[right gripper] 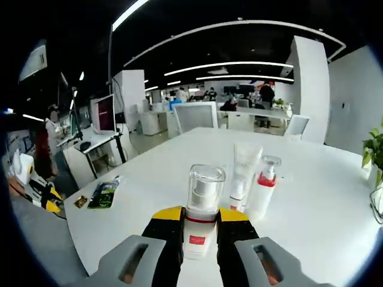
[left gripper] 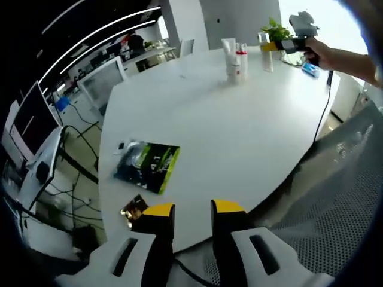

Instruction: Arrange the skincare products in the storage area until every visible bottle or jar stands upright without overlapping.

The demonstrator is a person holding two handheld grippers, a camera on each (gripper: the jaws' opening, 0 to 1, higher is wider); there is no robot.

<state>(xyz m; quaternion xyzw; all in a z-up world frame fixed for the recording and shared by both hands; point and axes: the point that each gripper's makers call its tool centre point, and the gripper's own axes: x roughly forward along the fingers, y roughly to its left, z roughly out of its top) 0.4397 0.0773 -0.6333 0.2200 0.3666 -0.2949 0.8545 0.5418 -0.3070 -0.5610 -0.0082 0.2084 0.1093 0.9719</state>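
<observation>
Jaws of my right gripper (right gripper: 200, 222) clamped a clear-capped white pump bottle with red band (right gripper: 201, 210), upright over the white table (right gripper: 155, 173); my left gripper (left gripper: 191, 210) stood narrowly parted, holding nothing.

Green-black packet (left gripper: 148, 166) and gold sachet (left gripper: 133, 210) lie on white table (left gripper: 239, 137) — near its edge.

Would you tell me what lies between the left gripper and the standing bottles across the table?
In the left gripper view, bare white table separates the left gripper from the bottles; the green packet lies off to one side.

Left gripper (left gripper: 192, 210), black jaws, yellow tips, white housing with slots; right gripper (right gripper: 201, 215) alike, grey housing; black cable (left gripper: 324, 107)
</observation>
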